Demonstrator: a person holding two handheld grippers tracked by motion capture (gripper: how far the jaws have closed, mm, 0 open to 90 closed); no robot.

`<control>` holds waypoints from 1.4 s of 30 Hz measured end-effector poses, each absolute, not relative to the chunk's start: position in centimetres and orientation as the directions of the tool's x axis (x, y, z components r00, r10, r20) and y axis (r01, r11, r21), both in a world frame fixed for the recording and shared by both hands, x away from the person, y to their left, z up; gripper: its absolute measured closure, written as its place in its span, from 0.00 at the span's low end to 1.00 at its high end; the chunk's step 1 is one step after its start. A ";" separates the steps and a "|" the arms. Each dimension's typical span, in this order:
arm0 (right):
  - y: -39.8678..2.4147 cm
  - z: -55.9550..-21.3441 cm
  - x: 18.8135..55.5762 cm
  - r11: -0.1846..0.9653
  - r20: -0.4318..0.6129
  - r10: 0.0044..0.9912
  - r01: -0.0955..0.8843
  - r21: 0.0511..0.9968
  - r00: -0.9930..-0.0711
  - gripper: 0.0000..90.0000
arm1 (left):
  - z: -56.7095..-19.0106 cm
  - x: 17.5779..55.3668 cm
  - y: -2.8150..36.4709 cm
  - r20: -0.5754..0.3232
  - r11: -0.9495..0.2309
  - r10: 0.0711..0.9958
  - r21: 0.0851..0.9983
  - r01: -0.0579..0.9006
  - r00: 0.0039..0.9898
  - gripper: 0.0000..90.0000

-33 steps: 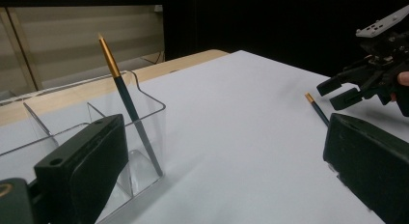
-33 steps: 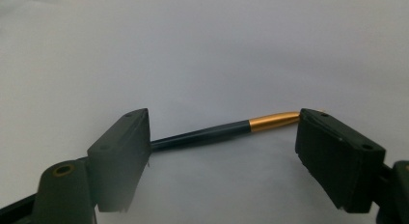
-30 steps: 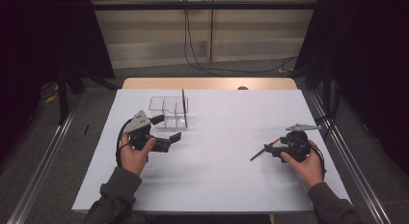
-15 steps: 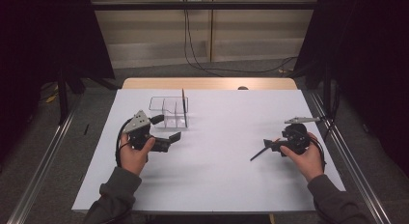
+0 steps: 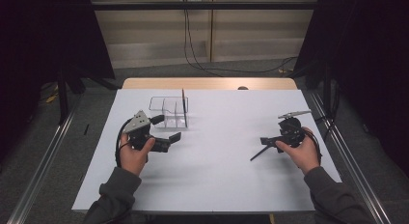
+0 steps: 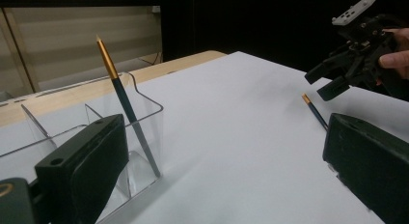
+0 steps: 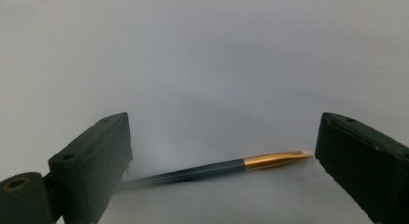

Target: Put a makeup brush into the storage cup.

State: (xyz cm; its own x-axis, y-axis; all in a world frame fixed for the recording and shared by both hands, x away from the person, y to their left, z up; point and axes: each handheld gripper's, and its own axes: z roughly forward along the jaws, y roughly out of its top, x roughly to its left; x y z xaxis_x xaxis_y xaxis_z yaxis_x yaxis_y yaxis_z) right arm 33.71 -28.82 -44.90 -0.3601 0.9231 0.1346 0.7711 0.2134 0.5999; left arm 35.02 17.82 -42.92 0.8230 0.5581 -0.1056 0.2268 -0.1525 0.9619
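Note:
A dark pencil with a gold end (image 7: 212, 169) lies flat on the white table (image 5: 217, 185), between the wide jaws of my right gripper (image 7: 222, 137). These jaws have just been opening and no longer press on it. From above, this pencil (image 5: 258, 155) lies just in front of my right gripper (image 5: 267, 143). A second such pencil (image 6: 126, 105) leans upright in a clear divided holder (image 6: 144, 113). My left gripper (image 6: 222, 137) is open and empty beside that holder (image 5: 166, 110). In the high view, the left gripper (image 5: 171, 141) points right.
In the left gripper view the lying pencil (image 6: 314, 113) and the right gripper (image 6: 347, 69) are seen across the table. A tan wooden strip (image 5: 207, 83) runs along the far edge. Metal rails (image 5: 352, 151) flank both sides, with cables on the floor behind.
The right gripper's jaws have opened and let go of the pencil, which now lies on the table. The right hand has drawn back a little and lifted. The left hand has stayed put.

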 end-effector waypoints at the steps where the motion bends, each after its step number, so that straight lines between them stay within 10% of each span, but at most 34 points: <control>1: -28.8 -44.9 33.8 0.218 0.139 0.921 0.778 0.589 -0.364 0.04 | -42.9 35.0 17.8 -0.102 -0.155 0.557 0.962 0.224 0.824 0.02; 42: -27.3 -44.7 36.6 0.259 0.055 0.957 0.921 0.290 -0.286 0.06 | -42.9 34.8 17.3 -0.098 -0.169 0.539 0.960 0.221 0.837 0.02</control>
State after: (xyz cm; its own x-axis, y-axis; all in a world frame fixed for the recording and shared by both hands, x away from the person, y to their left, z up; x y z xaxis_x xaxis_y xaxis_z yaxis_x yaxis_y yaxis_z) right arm 36.56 -27.35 -44.71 -0.2862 0.9566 0.0552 0.9213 0.2589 0.2901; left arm 34.84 17.30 -42.92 0.8367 0.5388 -0.0982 0.2214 -0.1687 0.9605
